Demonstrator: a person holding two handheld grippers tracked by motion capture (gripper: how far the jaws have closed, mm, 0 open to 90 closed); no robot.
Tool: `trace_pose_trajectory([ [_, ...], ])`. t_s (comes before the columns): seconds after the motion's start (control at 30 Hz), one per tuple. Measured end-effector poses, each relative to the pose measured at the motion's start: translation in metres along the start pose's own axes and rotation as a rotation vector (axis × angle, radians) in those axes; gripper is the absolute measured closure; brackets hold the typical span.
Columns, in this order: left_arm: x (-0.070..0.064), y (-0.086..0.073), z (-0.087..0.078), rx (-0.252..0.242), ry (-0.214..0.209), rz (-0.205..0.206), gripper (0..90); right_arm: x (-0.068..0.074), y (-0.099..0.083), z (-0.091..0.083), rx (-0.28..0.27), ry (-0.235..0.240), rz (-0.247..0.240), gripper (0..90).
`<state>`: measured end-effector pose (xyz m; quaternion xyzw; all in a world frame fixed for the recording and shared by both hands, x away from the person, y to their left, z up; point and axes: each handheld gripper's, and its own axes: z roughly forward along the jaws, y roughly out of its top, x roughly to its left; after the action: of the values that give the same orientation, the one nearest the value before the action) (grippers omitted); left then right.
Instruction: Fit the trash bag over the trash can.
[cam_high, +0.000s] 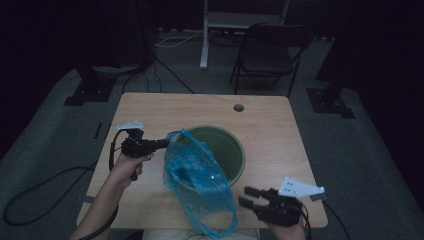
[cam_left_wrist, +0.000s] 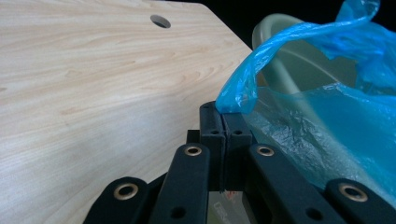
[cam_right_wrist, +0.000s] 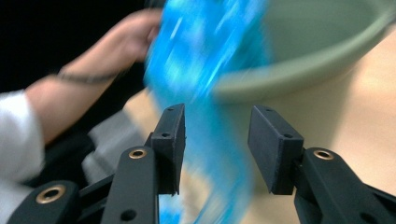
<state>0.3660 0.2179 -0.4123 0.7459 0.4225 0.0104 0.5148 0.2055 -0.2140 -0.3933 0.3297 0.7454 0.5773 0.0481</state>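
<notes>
At lower right of the high view, my right gripper (cam_high: 248, 196) hangs with jaws apart, just beside the blue plastic bag (cam_high: 197, 180). Mid-left, my left gripper (cam_high: 163, 144) pinches the bag's rim, draped over the green bucket (cam_high: 235, 152) on the wooden table (cam_high: 270, 125).

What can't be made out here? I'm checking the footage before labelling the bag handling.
- Blue plastic bag: its lower end is cut off by the bottom edge of the high view; motion blur smears it in the right gripper view.
- Green bin: the bag hides its near left side and much of its inside in the high view.
- Right claw: open beside the bag; the dim high view does not settle whether they touch.
- Left claw: shut on the bag's edge.
</notes>
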Motion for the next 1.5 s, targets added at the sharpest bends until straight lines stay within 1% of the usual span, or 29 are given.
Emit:
trace_pose_trajectory([
  [0.03, 0.000, 0.001, 0.000, -0.002, 0.003, 0.003, 90.0, -0.004, 0.007, 0.000, -0.006, -0.003, -0.006, 55.7],
  [0.1, -0.001, 0.004, 0.000, -0.019, 0.014, 0.001, 90.0, -0.014, 0.027, 0.008, -0.027, -0.030, -0.010, 54.7],
  [0.2, -0.001, 0.008, -0.001, -0.035, 0.018, -0.003, 90.0, -0.024, 0.045, 0.027, -0.026, 0.011, 0.013, 51.5],
  [0.23, -0.002, 0.009, 0.000, -0.040, 0.012, -0.006, 90.0, -0.027, 0.051, 0.036, -0.013, 0.033, 0.018, 50.6],
  [0.27, -0.002, 0.011, 0.000, -0.041, 0.020, -0.004, 90.0, -0.029, 0.055, 0.045, 0.003, 0.057, 0.016, 50.3],
  [0.33, -0.003, 0.013, 0.001, -0.043, 0.021, -0.005, 90.0, -0.031, 0.063, 0.065, 0.051, 0.084, 0.019, 49.9],
  [0.43, -0.004, 0.015, 0.003, -0.042, 0.025, -0.004, 90.0, -0.031, 0.067, 0.081, 0.101, 0.108, 0.002, 50.5],
  [0.5, -0.005, 0.017, 0.003, -0.046, 0.027, -0.002, 90.0, -0.029, 0.070, 0.086, 0.123, 0.113, -0.012, 53.7],
  [0.53, -0.005, 0.018, 0.002, -0.048, 0.026, -0.004, 90.0, -0.027, 0.072, 0.087, 0.130, 0.106, -0.032, 59.9],
  [0.57, -0.006, 0.019, 0.002, -0.051, 0.030, -0.001, 90.0, -0.025, 0.074, 0.087, 0.144, 0.097, -0.048, 72.0],
  [0.6, -0.006, 0.020, 0.002, -0.058, 0.026, -0.001, 90.0, -0.023, 0.075, 0.088, 0.166, 0.078, -0.079, 81.1],
  [0.63, -0.006, 0.020, 0.001, -0.062, 0.028, -0.001, 90.0, -0.024, 0.077, 0.088, 0.172, 0.073, -0.088, 90.0],
  [0.67, -0.007, 0.021, 0.001, -0.063, 0.027, -0.001, 90.0, -0.025, 0.078, 0.087, 0.173, 0.076, -0.078, 90.0],
  [0.77, -0.008, 0.023, 0.001, -0.069, 0.031, 0.003, 90.0, -0.031, 0.084, 0.081, 0.160, 0.015, -0.095, 90.0],
  [0.83, -0.008, 0.024, 0.001, -0.070, 0.033, 0.004, 90.0, -0.038, 0.090, 0.074, 0.141, -0.006, -0.079, 90.0],
  [0.93, -0.008, 0.025, 0.002, -0.069, 0.040, 0.009, 90.0, -0.044, 0.096, 0.065, 0.110, -0.084, -0.104, 90.0],
  [0.97, -0.008, 0.025, 0.003, -0.067, 0.048, 0.009, 90.0, -0.047, 0.098, 0.063, 0.102, -0.117, -0.105, 90.0],
  [1.0, -0.008, 0.026, 0.004, -0.065, 0.039, 0.010, 90.0, -0.053, 0.100, 0.061, 0.097, -0.157, -0.103, 90.0],
  [1.03, -0.009, 0.026, 0.006, -0.057, 0.038, 0.011, 89.9, -0.057, 0.101, 0.061, 0.100, -0.178, -0.101, 90.0],
  [1.1, -0.011, 0.026, 0.011, -0.047, 0.049, 0.022, 89.9, -0.071, 0.102, 0.065, 0.111, -0.247, -0.089, 90.0],
  [1.17, -0.010, 0.027, 0.016, -0.039, 0.066, 0.027, 89.9, -0.082, 0.100, 0.071, 0.133, -0.286, -0.077, 90.0],
  [1.23, -0.007, 0.027, 0.021, -0.031, 0.064, 0.015, 90.0, -0.096, 0.096, 0.079, 0.159, -0.300, -0.046, 90.0],
  [1.27, -0.007, 0.026, 0.023, -0.027, 0.071, 0.015, 90.0, -0.103, 0.093, 0.084, 0.175, -0.308, -0.029, 90.0],
  [1.3, -0.004, 0.026, 0.026, -0.020, 0.066, 0.009, 89.9, -0.108, 0.090, 0.088, 0.183, -0.297, -0.013, 90.0],
  [1.33, -0.002, 0.025, 0.029, -0.015, 0.072, 0.005, 89.9, -0.118, 0.086, 0.094, 0.192, -0.278, 0.024, 90.0],
  [1.4, 0.002, 0.022, 0.035, -0.001, 0.068, -0.012, 89.9, -0.128, 0.080, 0.101, 0.202, -0.256, 0.063, 90.0],
  [1.43, 0.004, 0.021, 0.039, 0.008, 0.076, -0.018, 89.9, -0.132, 0.077, 0.105, 0.208, -0.244, 0.081, 90.0],
  [1.47, 0.007, 0.019, 0.043, 0.022, 0.111, -0.014, 90.0, -0.135, 0.075, 0.109, 0.211, -0.250, 0.087, 90.0],
  [1.5, 0.011, 0.017, 0.046, 0.032, 0.118, -0.019, 90.0, -0.138, 0.073, 0.112, 0.225, -0.268, 0.088, 90.0],
])
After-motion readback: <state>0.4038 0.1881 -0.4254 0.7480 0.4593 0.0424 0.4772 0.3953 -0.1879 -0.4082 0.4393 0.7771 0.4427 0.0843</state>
